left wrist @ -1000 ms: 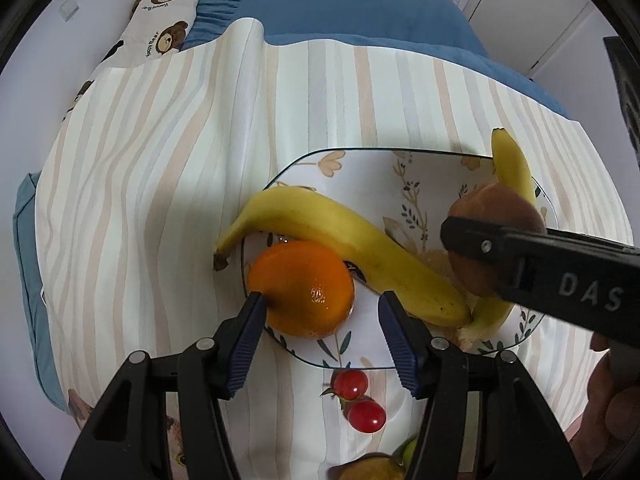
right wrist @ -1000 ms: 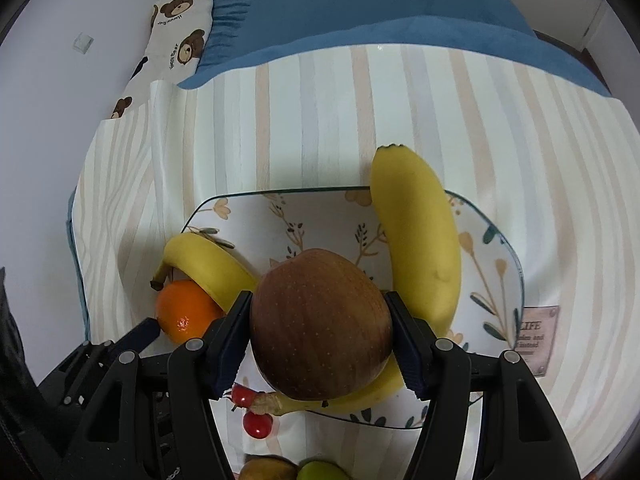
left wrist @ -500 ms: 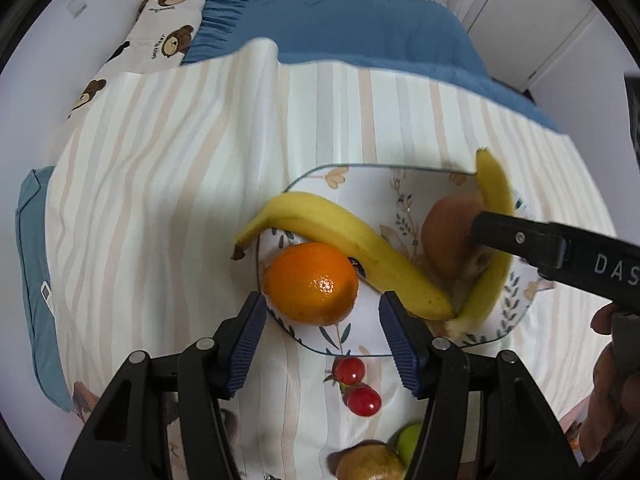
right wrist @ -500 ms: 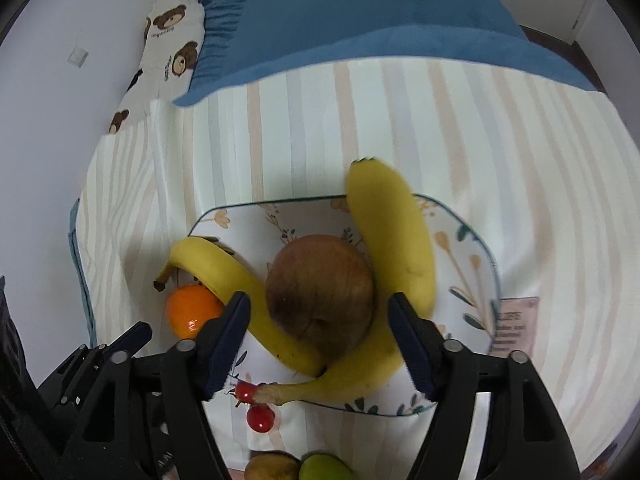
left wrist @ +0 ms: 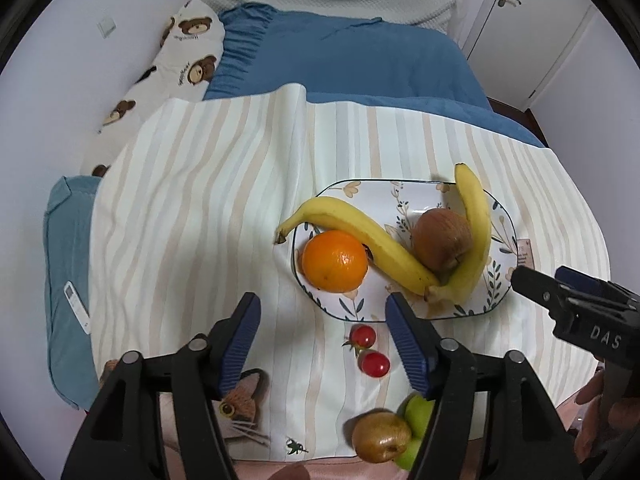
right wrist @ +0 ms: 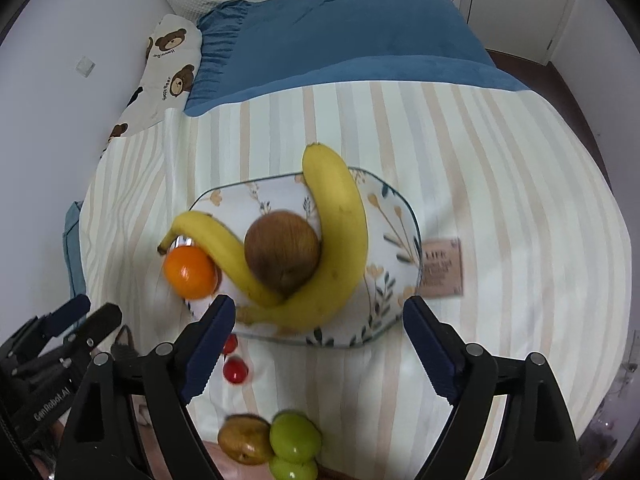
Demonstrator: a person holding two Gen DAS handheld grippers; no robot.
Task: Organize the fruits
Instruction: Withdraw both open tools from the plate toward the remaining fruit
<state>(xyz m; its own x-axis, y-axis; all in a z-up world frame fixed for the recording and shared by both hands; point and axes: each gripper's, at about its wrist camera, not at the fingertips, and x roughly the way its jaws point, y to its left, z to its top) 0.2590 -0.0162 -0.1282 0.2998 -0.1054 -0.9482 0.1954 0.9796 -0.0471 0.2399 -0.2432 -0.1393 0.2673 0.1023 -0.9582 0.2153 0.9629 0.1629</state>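
A floral plate (left wrist: pixel 496 216) is seen resting on a striped cloth (left wrist: pixel 208 208) spread over the bed; four fruits are carried on it. An orange (left wrist: pixel 334 261) is set at the plate's left edge; a banana (left wrist: pixel 360 236) is laid diagonally beside it, its stem overhanging the left rim; a brown apple (left wrist: pixel 440 240) is lodged between this banana and a second banana (left wrist: pixel 474 232), which is curved along the right side with its tip past the far rim. Two cherry tomatoes (left wrist: pixel 368 346) are found on the cloth just off the plate's near edge; a brownish pear (left wrist: pixel 380 436) and green fruits (right wrist: pixel 295 436) are gathered at the cloth's near edge. The left gripper (left wrist: pixel 322 344) is held spread apart with nothing between its fingers, above the cloth near the plate's near-left edge; the right gripper (right wrist: pixel 316 344) is likewise held wide apart and empty, over the plate's near edge. A bear-print pillow (left wrist: pixel 180 60) and a blue blanket (left wrist: pixel 340 64) are seen at the far end of the bed.
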